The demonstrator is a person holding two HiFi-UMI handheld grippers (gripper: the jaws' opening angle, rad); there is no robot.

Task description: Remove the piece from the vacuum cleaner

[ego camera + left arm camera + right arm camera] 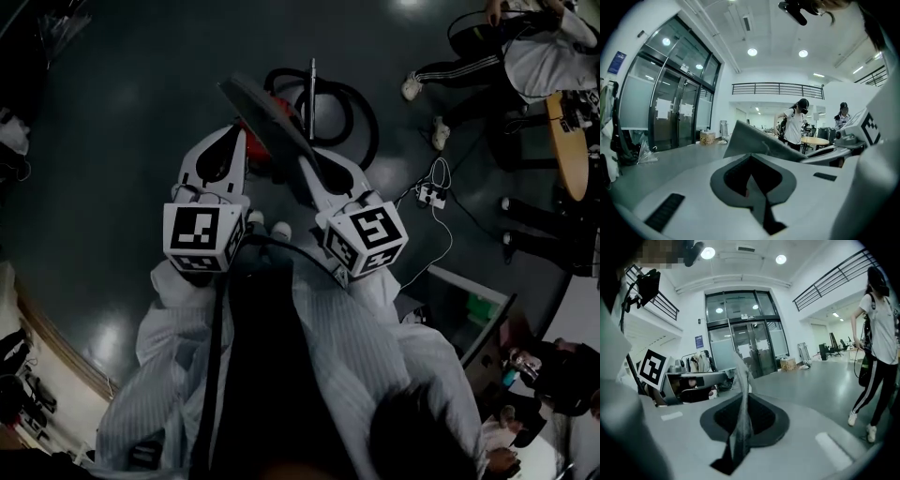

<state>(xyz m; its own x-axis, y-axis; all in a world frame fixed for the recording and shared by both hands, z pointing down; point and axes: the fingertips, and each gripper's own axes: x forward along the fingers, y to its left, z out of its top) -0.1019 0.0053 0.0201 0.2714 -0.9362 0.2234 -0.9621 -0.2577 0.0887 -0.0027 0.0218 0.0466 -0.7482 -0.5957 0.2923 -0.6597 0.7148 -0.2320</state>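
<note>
A red vacuum cleaner (247, 134) with a black hose (362, 117) lies on the dark floor in front of me. My right gripper (307, 164) is shut on a flat grey piece (270, 114), lifted slantwise over the vacuum. The right gripper view shows that piece (740, 413) edge-on, pinched in my right gripper (739, 432). My left gripper (238, 131) hovers beside the piece, over the vacuum's left side. In the left gripper view, my left gripper (752, 183) is shut with nothing in it, and the grey piece (759, 143) rises just beyond it.
A metal wand (312, 92) lies across the hose. A power strip (431, 195) and its cable are on the floor to the right. A person (530, 47) sits by a round wooden table (568, 141). Another person (877, 338) walks nearby. Glass doors (740, 350) stand ahead.
</note>
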